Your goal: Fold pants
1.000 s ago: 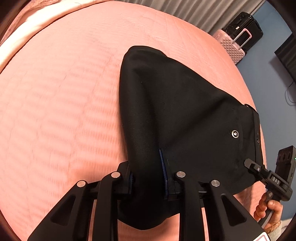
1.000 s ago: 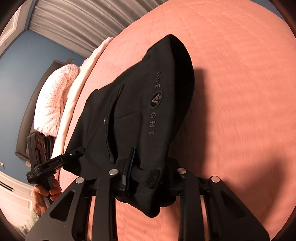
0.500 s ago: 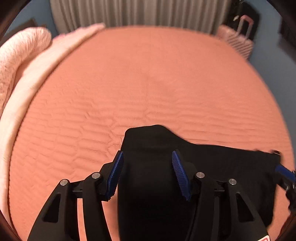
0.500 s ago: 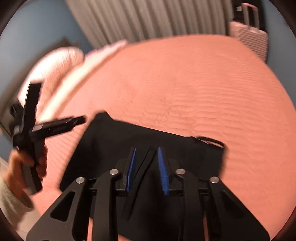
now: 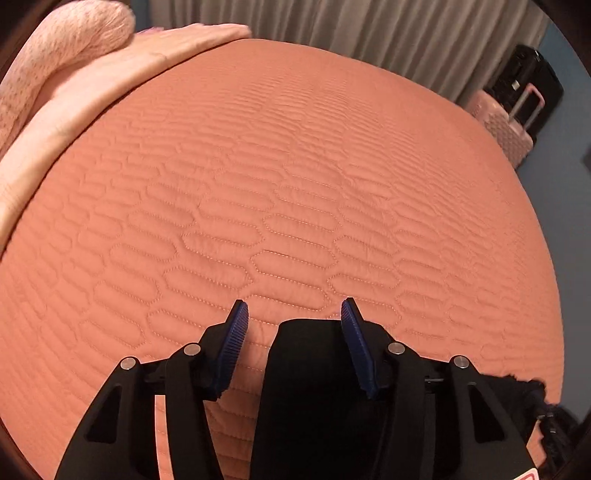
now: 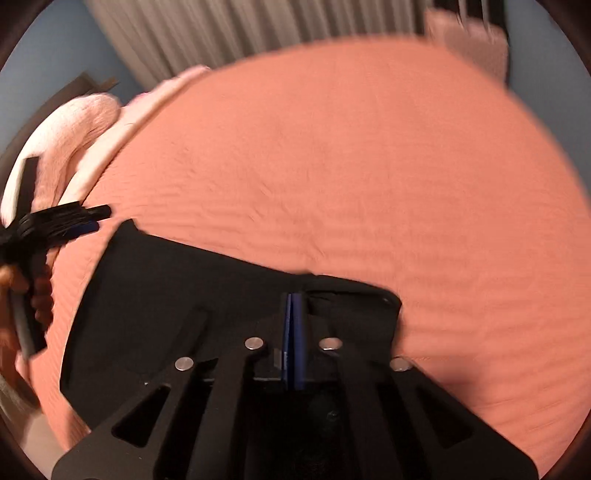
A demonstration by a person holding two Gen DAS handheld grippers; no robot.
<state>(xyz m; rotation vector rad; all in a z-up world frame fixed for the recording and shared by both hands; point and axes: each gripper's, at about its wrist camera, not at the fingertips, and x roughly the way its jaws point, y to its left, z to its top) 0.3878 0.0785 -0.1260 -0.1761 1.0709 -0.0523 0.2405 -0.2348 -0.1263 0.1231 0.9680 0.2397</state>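
Both grippers have let go: the left gripper (image 5: 291, 314) stands wide, the right gripper (image 6: 293, 299) has just closed empty above the folded black pants (image 6: 177, 280); next, judge whether another fold is needed.

A salmon quilt (image 5: 295, 184) with stitched elongated hexagons covers the bed and fills most of both views. Along its far left edge lies a pale pink folded blanket (image 5: 110, 81), and beside that a fuzzy pink pillow (image 5: 62, 40). Grey curtains (image 5: 369, 29) hang behind the bed against a blue wall (image 6: 55, 74). At the far right corner stand a pink suitcase (image 5: 506, 129) and, just behind it, a black suitcase (image 5: 532, 81). A dark headboard (image 6: 48, 110) shows at left
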